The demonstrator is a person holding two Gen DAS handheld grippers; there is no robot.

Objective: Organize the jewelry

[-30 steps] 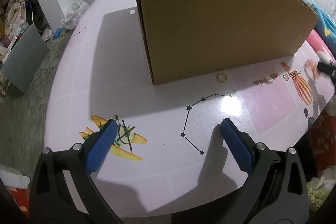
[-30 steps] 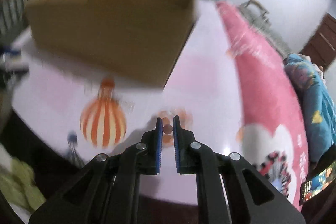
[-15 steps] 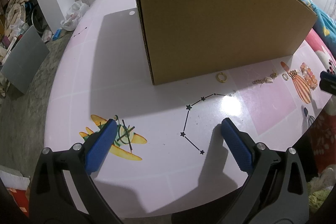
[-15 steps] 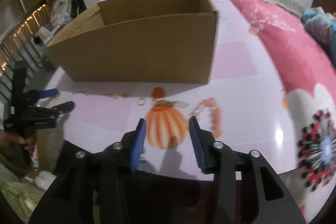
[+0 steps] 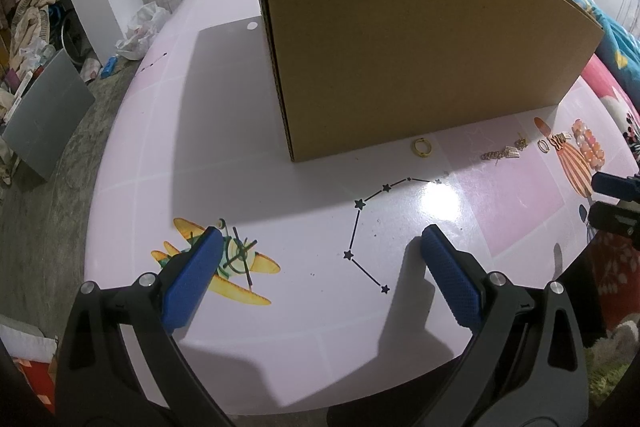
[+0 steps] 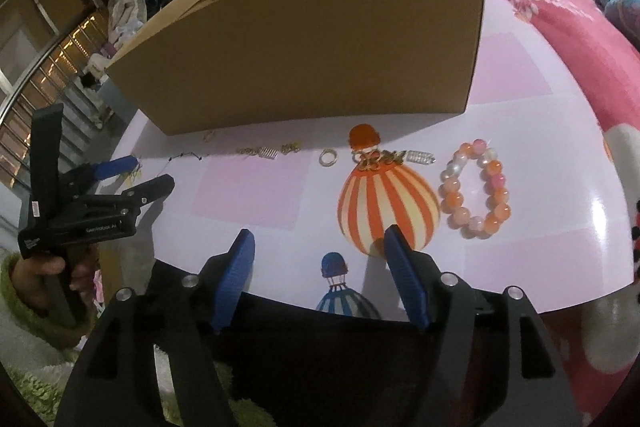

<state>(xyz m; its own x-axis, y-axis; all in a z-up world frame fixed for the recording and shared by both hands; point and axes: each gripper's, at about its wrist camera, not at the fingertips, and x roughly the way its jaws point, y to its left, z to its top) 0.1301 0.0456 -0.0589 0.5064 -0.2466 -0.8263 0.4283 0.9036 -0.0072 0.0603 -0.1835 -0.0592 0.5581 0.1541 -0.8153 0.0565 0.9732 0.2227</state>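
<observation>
A tall cardboard box (image 6: 316, 43) stood across the tabletop (image 5: 224, 155), walling off everything behind it. Along its near wall lay a row of small pieces: a gold ring (image 5: 421, 147), a tangle of chain bits (image 5: 500, 154), a small ring (image 6: 328, 158), a gold clasp piece (image 6: 378, 158) and a bead bracelet (image 6: 476, 191), all near one another, leaving only narrow gaps. The left gripper (image 5: 320, 247) hung jaws wide over bare tabletop, with open surface between it and the box. The right gripper (image 6: 320, 253), jaws apart, sat at the near edge, with bare surface ahead up to the small ring.
</observation>
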